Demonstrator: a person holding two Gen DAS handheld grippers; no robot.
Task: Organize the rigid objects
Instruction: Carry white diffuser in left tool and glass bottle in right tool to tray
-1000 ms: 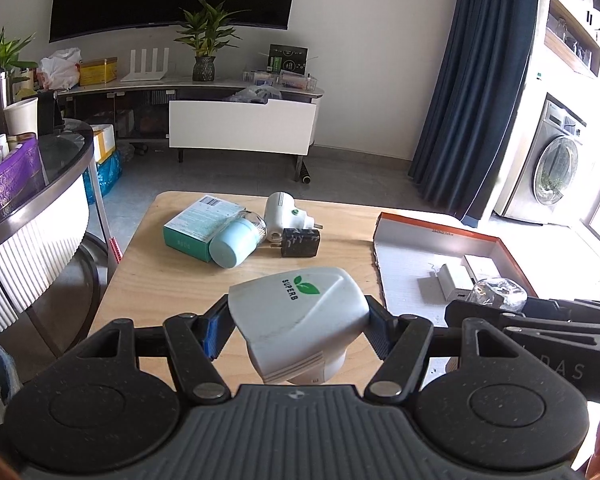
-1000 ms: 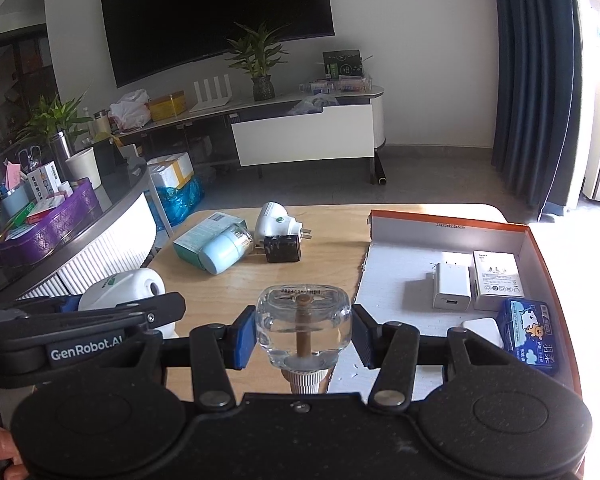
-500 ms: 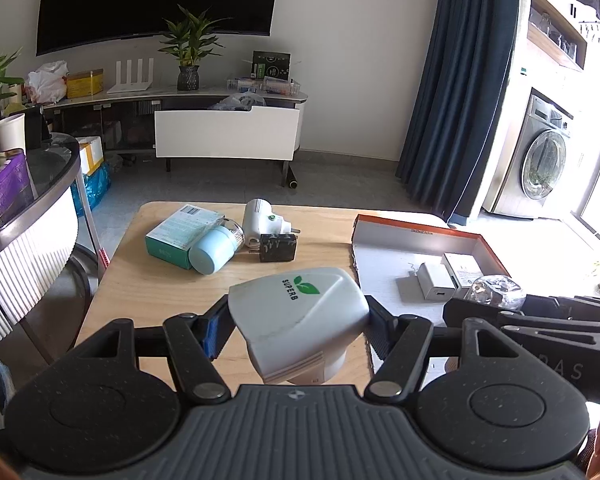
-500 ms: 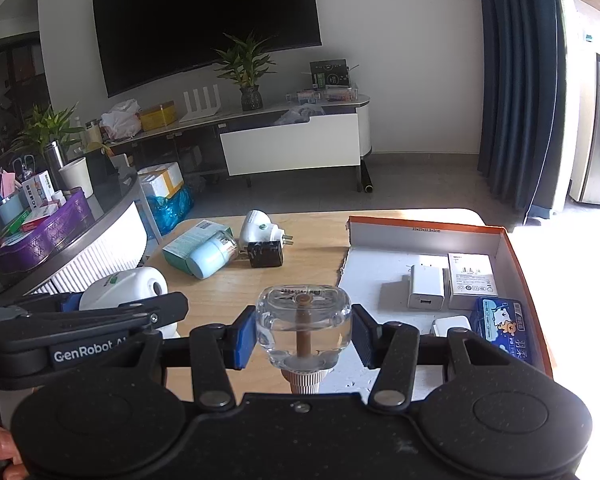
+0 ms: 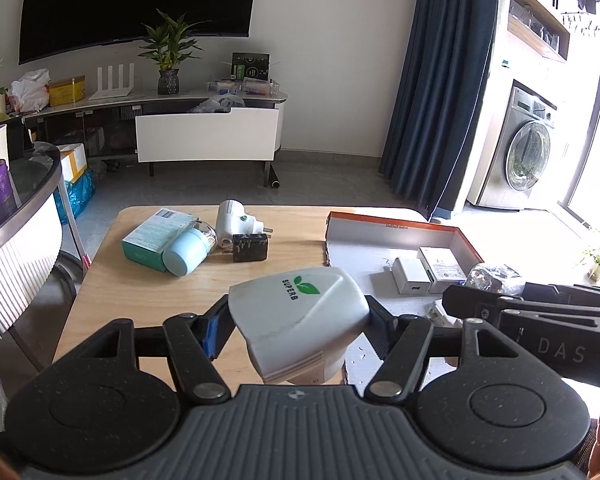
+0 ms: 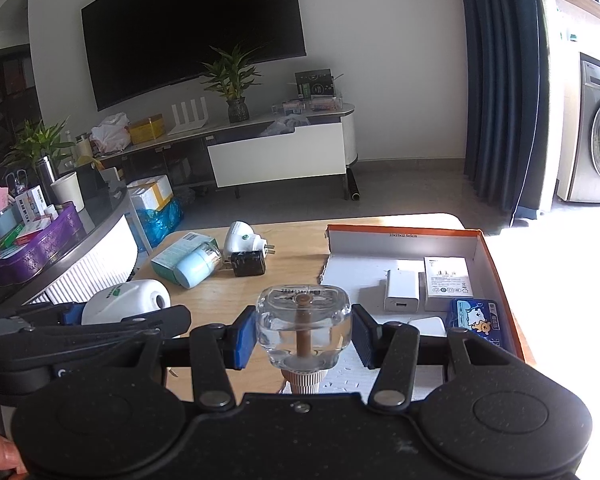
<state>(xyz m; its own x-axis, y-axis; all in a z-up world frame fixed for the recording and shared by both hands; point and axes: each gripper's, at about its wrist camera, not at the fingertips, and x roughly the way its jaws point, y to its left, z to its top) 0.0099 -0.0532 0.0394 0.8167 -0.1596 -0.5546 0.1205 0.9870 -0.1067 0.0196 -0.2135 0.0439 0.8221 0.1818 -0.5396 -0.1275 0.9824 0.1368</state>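
Right now you are mid-carry with both hands loaded: your left gripper (image 5: 296,330) is clamped on the white SUPERB plug-in vaporizer (image 5: 300,320), and your right gripper (image 6: 302,338) is clenched on the clear glass refill bottle (image 6: 303,326) with its wick showing. Just ahead and to the right of both claws lies the orange-rimmed box (image 6: 496,264), already holding a white charger (image 6: 400,290) and small packets. Next, I judge, you bring each item over a bare patch of the box floor, lower it, then release; the bottle looks fragile, so set it down gently.
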